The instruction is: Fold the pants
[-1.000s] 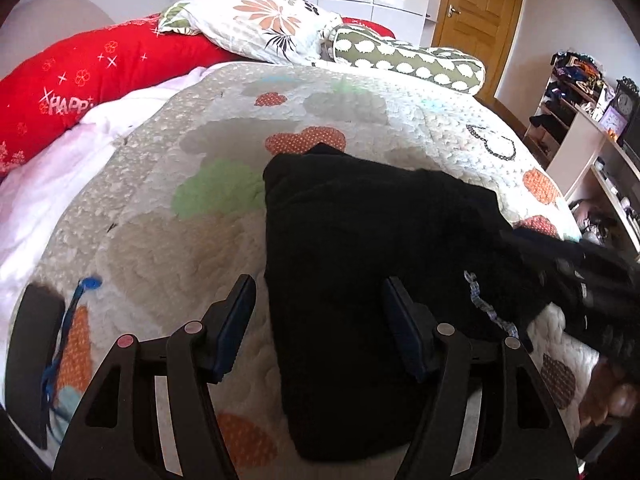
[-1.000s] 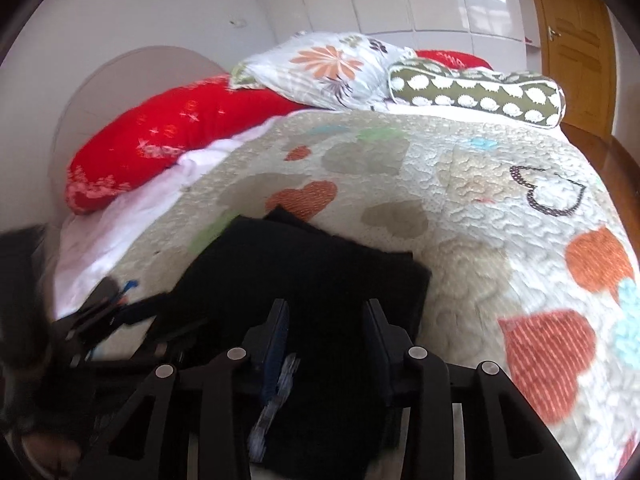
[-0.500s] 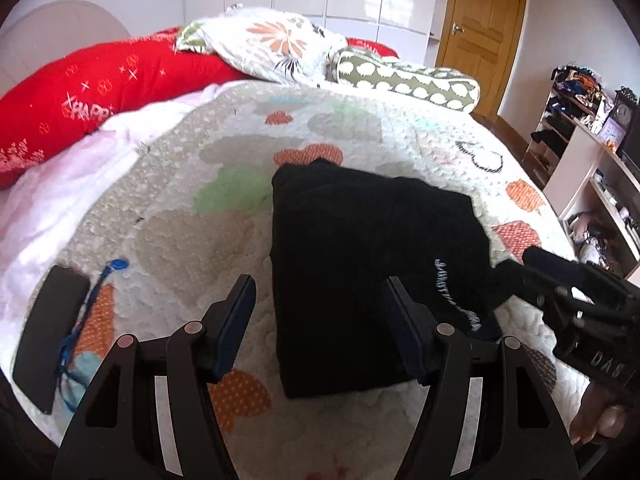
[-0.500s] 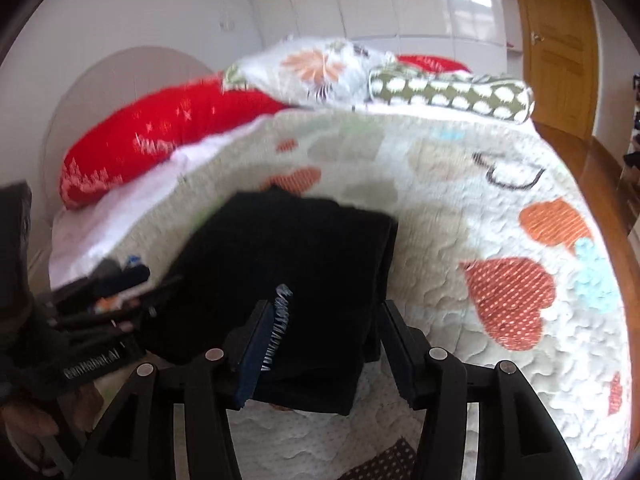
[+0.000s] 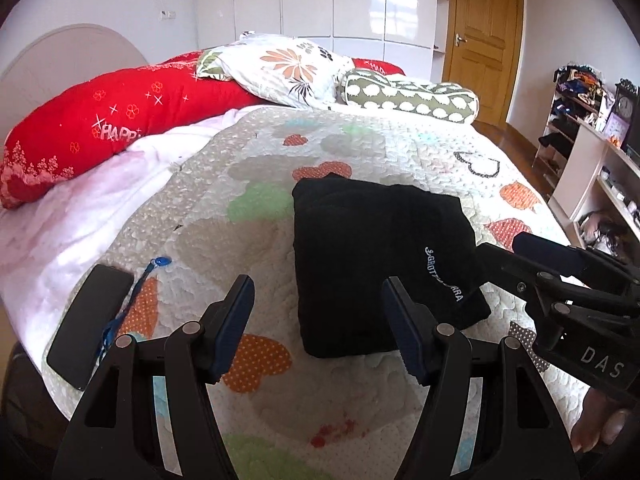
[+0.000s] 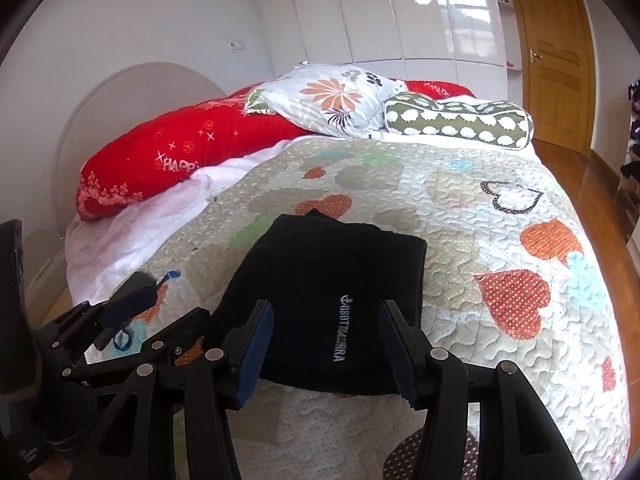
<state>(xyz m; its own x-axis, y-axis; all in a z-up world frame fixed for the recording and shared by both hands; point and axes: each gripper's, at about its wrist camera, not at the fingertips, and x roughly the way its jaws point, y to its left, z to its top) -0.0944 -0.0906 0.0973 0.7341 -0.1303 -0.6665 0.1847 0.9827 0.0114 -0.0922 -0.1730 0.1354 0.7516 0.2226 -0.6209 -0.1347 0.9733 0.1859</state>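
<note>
The black pants (image 5: 372, 256) lie folded into a compact rectangle on the heart-patterned quilt (image 5: 240, 176), with white lettering on the top layer; they also show in the right wrist view (image 6: 332, 288). My left gripper (image 5: 318, 320) is open and empty, held above the quilt just in front of the pants' near left corner. My right gripper (image 6: 326, 346) is open and empty, its jaws spread over the pants' near edge without holding the cloth. The right gripper also shows at the right of the left wrist view (image 5: 560, 280).
A black phone (image 5: 90, 320) with a blue lanyard (image 5: 132, 296) lies near the quilt's front left edge. A red pillow (image 5: 120, 120), a floral pillow (image 5: 288, 68) and a green bolster (image 5: 412, 96) lie at the headboard. Shelves (image 5: 592, 152) stand at the right.
My right gripper opened and let go of the pants' edge. Both grippers drew back toward the front of the bed. The pants now lie flat, folded.
</note>
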